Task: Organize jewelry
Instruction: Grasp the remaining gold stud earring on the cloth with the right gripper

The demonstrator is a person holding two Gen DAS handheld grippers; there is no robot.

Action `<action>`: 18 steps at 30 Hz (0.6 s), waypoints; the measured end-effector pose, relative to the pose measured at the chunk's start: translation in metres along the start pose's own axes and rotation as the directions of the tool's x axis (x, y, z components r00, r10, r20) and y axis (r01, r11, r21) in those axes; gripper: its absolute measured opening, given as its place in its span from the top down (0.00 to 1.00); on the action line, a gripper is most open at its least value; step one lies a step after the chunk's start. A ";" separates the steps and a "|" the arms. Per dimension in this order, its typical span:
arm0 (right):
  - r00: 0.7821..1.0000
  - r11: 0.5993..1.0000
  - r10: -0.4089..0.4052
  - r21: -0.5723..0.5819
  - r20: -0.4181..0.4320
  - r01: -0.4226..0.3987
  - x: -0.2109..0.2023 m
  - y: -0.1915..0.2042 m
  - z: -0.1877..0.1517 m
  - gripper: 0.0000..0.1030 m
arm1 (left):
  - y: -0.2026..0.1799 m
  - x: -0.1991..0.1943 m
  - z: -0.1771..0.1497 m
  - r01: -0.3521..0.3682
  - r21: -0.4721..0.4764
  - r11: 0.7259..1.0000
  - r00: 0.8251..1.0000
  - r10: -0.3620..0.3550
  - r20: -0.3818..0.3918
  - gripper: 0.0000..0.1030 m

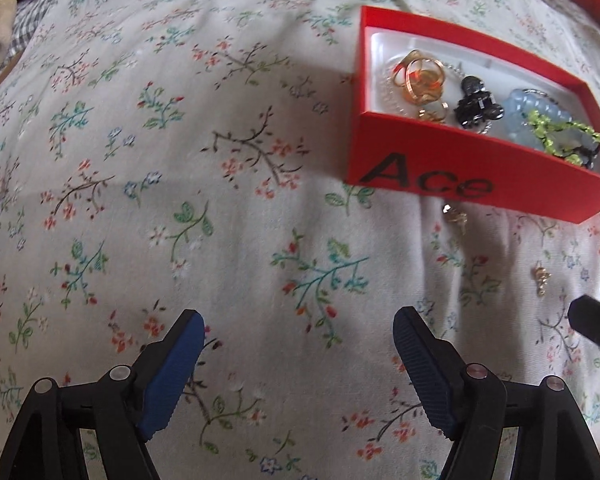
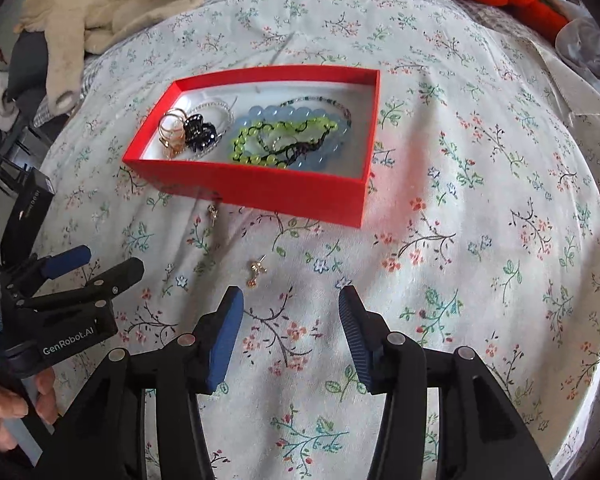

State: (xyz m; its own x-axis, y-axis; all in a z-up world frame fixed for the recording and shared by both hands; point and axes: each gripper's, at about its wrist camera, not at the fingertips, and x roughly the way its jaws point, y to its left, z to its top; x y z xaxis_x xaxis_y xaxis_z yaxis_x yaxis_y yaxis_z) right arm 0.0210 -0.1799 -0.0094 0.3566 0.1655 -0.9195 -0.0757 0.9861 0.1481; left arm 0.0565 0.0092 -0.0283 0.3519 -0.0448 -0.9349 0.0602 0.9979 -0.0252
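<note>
Right wrist view: the right gripper hangs wide open and empty over the floral bedsheet. A gold earring lies just beyond its left finger; a second earring lies near the red box, which holds rings, a black clip and bead bracelets. The left gripper is likewise spread and empty.

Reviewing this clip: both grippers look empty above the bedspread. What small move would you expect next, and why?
Probably the right gripper eases forward and a little left to straddle the nearer gold earring. Both grippers are open and hold nothing, that earring lies on the floral bedspread just ahead of its left fingertip, and a second earring lies beside the red box, which already holds the other jewelry.
</note>
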 end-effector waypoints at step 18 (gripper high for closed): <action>0.995 0.998 -0.037 -0.055 0.089 0.041 0.034 0.031 0.003 0.65 | 0.013 0.002 -0.006 -0.001 -0.028 1.000 0.999 0.000 -0.038 0.21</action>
State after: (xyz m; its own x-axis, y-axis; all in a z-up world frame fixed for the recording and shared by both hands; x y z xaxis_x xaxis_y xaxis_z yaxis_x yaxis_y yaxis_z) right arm 0.0335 -0.1438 -0.0348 0.4406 0.1302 -0.8882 -0.1117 0.9897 0.0897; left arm 0.0525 0.0226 -0.0322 0.3157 -0.0432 -0.9479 0.0336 0.9988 -0.0343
